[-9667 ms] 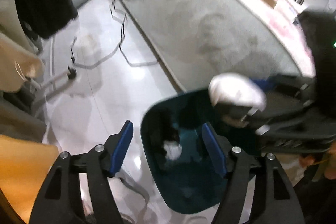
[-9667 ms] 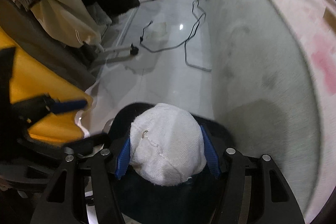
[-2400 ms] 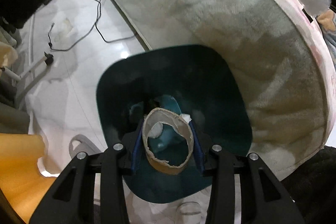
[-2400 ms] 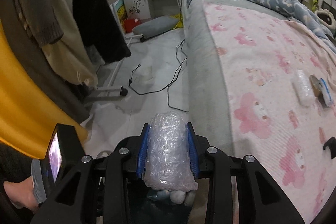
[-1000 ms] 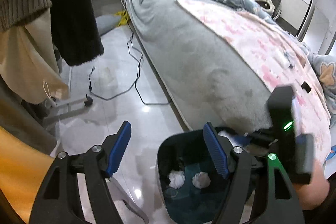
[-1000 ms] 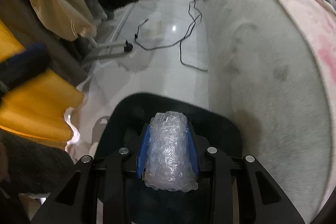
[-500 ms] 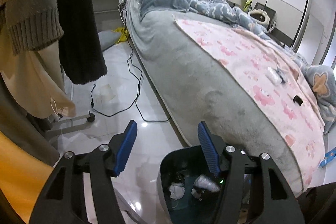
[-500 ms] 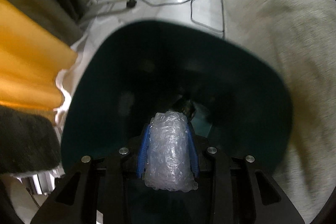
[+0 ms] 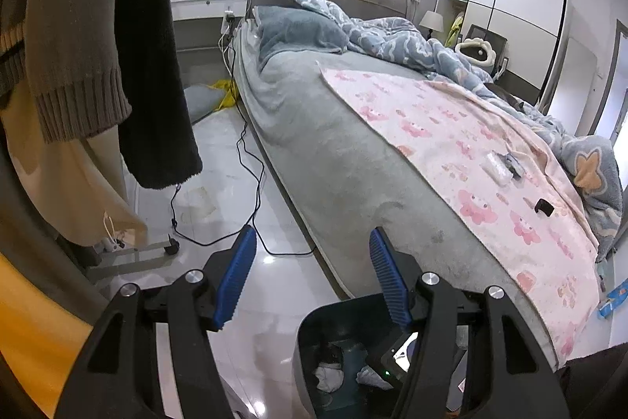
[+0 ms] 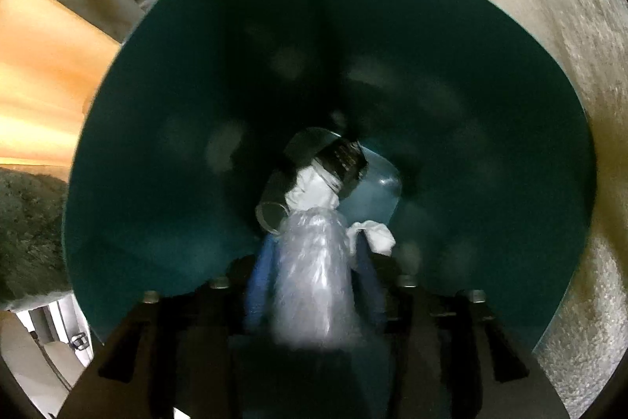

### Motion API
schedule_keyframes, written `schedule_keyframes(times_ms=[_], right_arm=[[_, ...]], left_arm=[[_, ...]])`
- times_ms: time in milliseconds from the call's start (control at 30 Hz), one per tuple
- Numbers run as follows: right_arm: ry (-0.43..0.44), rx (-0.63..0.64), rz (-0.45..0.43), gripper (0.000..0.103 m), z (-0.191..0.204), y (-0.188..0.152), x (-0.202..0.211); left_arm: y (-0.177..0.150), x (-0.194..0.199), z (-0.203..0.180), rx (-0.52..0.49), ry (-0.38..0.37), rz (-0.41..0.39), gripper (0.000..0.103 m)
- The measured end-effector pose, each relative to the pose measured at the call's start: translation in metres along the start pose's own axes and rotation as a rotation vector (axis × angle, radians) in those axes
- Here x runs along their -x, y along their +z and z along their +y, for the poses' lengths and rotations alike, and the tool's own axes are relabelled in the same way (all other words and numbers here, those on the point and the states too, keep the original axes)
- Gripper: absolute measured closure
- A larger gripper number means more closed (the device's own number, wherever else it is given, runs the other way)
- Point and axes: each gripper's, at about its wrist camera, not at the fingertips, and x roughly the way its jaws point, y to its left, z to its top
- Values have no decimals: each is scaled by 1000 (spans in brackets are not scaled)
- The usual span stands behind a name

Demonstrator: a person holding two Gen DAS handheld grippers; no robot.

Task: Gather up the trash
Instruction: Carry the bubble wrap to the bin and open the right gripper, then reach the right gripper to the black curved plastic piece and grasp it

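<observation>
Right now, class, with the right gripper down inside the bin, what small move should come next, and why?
Probably finish opening the right gripper. Its jaws are opening, the bubble wrap is between them, and it hangs inside the bin over the tissue and cup, so it should drop in.

Left hand-held gripper [image 9: 310, 266] agape, right [image 10: 314, 273] opening

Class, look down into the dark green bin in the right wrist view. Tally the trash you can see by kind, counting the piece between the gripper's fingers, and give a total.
Tissue wads: 2
Bubble wrap: 1
Clear container with dark label: 1
Total: 4
</observation>
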Motion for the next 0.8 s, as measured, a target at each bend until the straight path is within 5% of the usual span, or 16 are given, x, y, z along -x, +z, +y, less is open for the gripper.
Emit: schedule_keyframes(times_ms=[333,800], right_arm=[[25,-14,-91,34,-3,-1,35],[-9,15,-432,30,-21,7,157]], left_arm=[[8,7,-11,-25,-11,-28,36],[27,4,-41,-20,-60,-47,24]])
